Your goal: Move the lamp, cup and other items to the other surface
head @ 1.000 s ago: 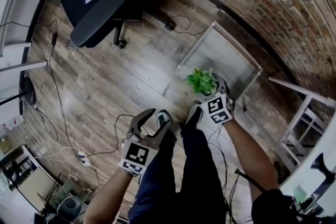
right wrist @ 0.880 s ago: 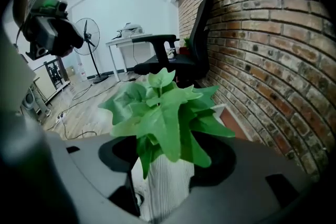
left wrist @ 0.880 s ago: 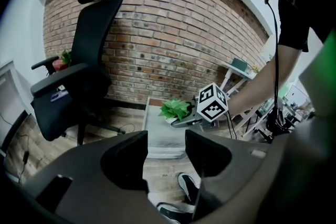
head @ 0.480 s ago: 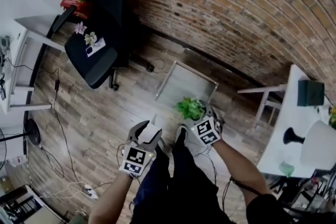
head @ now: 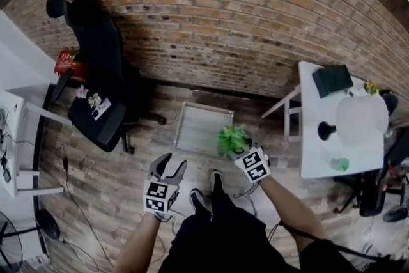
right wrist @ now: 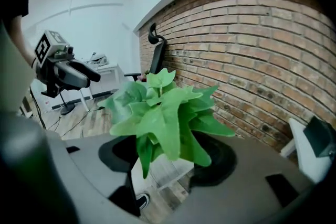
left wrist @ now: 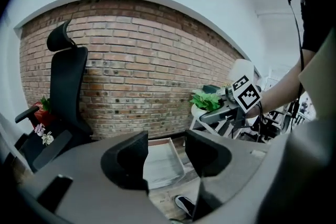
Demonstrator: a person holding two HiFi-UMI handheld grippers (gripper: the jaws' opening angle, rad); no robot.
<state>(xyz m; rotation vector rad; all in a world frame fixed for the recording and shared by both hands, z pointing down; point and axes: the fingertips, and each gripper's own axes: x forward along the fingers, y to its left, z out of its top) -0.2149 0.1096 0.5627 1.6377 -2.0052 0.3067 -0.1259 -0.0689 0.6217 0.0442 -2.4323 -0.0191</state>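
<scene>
Right gripper [head: 241, 149] clamps the plant [right wrist: 163, 113], held mid-air above the floor [head: 128, 163], left of the table [head: 313, 124]. Left gripper [left wrist: 165, 157] gapes, empty. Recommended: keep plant upright; land it level on a bare patch.

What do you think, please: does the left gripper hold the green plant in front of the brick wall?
Not quite: the right gripper holds the green plant in front of the brick wall, as the right gripper view shows; the left gripper is open and empty.

Rough brick wall [head: 211, 16], wood-plank flr [head: 96, 195]
</scene>
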